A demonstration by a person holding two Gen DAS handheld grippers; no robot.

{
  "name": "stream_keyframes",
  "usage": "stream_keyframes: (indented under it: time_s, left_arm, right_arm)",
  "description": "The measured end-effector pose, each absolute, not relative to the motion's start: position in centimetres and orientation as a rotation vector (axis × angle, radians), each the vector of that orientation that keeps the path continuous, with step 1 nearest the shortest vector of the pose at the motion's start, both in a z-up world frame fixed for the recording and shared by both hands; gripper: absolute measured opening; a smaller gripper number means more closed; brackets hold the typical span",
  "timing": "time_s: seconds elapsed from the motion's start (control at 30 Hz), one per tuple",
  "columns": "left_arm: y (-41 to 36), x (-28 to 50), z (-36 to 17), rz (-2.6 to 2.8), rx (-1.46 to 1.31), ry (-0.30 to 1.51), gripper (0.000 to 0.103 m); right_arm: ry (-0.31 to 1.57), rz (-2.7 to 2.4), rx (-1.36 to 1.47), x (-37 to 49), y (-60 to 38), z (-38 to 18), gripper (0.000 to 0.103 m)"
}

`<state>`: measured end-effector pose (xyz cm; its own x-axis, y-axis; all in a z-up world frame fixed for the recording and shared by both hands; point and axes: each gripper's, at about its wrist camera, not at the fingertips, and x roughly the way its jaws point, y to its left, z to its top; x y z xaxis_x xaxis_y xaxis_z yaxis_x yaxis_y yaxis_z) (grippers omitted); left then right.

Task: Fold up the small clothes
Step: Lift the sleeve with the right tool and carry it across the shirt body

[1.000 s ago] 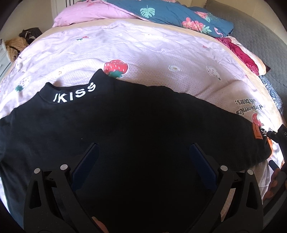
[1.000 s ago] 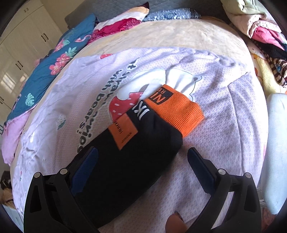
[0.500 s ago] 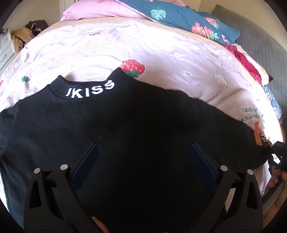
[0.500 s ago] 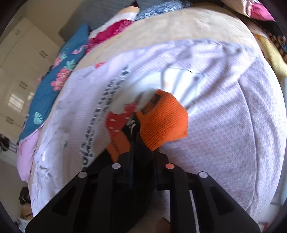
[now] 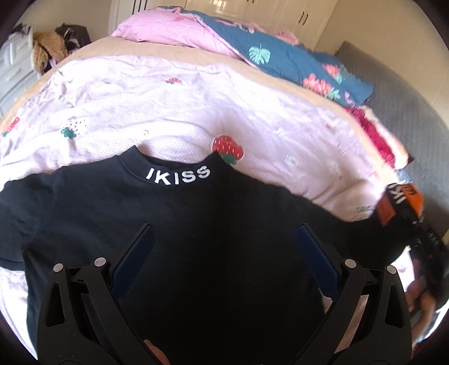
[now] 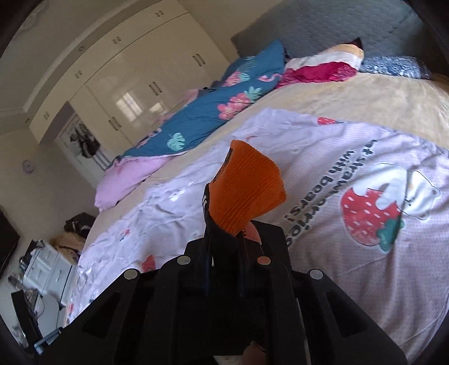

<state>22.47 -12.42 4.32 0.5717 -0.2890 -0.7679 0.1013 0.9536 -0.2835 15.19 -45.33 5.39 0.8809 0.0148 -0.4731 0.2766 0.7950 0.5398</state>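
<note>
A black top with white "IKISS" lettering on its collar lies flat on the pink strawberry bedspread. My left gripper is open and hovers over the middle of the top. My right gripper is shut on the end of the top's right sleeve, whose orange cuff sticks up above the fingers, lifted off the bed. The raised cuff and the right gripper show at the far right of the left wrist view.
A blue floral quilt and pink blanket lie at the far side of the bed. A grey headboard and red pillow stand beyond. White wardrobes line the wall.
My right gripper closed on the sleeve end and lifted it off the bed, tilting upward. My left gripper stayed open over the top and shifted slightly.
</note>
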Motion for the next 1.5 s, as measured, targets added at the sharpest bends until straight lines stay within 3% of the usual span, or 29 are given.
stream_keyframes:
  time_s: [0.43,1.1,1.17,1.2,1.37,1.5]
  left_arm:
    - [-6.5,22.0,4.8,-0.222,-0.361,0.932,0.095]
    - [-1.1,21.1,0.1,-0.375,-0.687,1.020,0.095]
    - [-0.9,21.0,-0.5,-0.378,-0.706,1.033,0.095]
    - [-0.9,21.0,-0.7,-0.380,-0.713,1.039,0.095]
    - [-1.3,20.7,-1.9,-0.360,-0.705,1.081,0.095]
    - [-2.1,20.4,-3.0,-0.354,-0.663,1.120,0.095]
  right_arm:
    - [0.500,0.093,0.417,17.1,-34.8,7.4,0.013]
    - [0.633,0.249,0.153,19.0,-23.9,2.0,0.016]
    - [0.676,0.288,0.148,19.3,-23.2,1.3,0.021]
    - [0.703,0.322,0.152,19.4,-23.0,1.0,0.029]
    - [0.725,0.462,0.202,19.2,-22.8,1.5,0.050]
    - [0.710,0.416,0.223,19.2,-24.5,2.4,0.051]
